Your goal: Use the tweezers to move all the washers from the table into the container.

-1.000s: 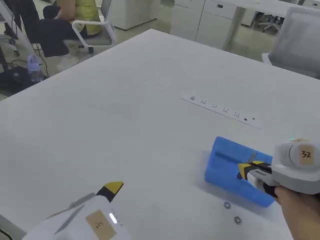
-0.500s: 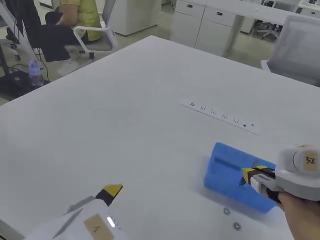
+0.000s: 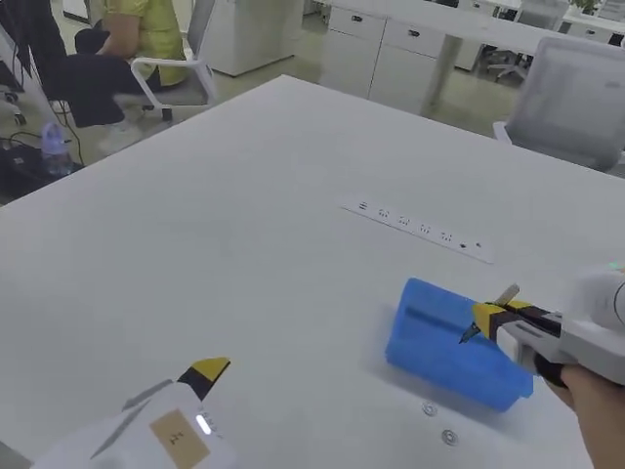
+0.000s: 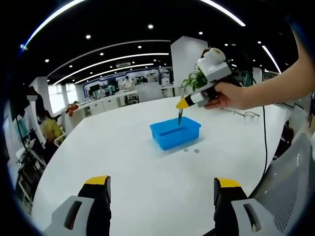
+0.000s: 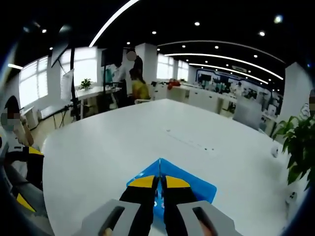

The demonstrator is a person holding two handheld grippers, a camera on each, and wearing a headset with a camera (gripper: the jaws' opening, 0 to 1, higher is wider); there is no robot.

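A blue container (image 3: pixel 439 347) sits on the white table (image 3: pixel 244 254) at the right. My right gripper (image 3: pixel 485 318) hovers over it, shut on thin tweezers (image 3: pixel 467 334) whose tip points down into the container. Two small washers (image 3: pixel 429 409) (image 3: pixel 448 437) lie on the table just in front of the container. In the right gripper view the yellow-tipped jaws (image 5: pixel 159 183) are pressed together on the tweezers above the container (image 5: pixel 199 189). My left gripper (image 3: pixel 200 376) is low at the near left, open (image 4: pixel 162 189), far from the container (image 4: pixel 174 132) and the washers (image 4: pixel 186 150).
A flush power strip (image 3: pixel 415 230) runs across the table behind the container. A person sits on an office chair (image 3: pixel 166 78) beyond the far left corner. Another chair (image 3: pixel 576 107) stands at the far right edge. A plant (image 5: pixel 295 147) is at the right.
The head camera has shifted. My right gripper has risen a little over the container, and the tweezers' tip now shows below it. The left gripper has hardly moved.
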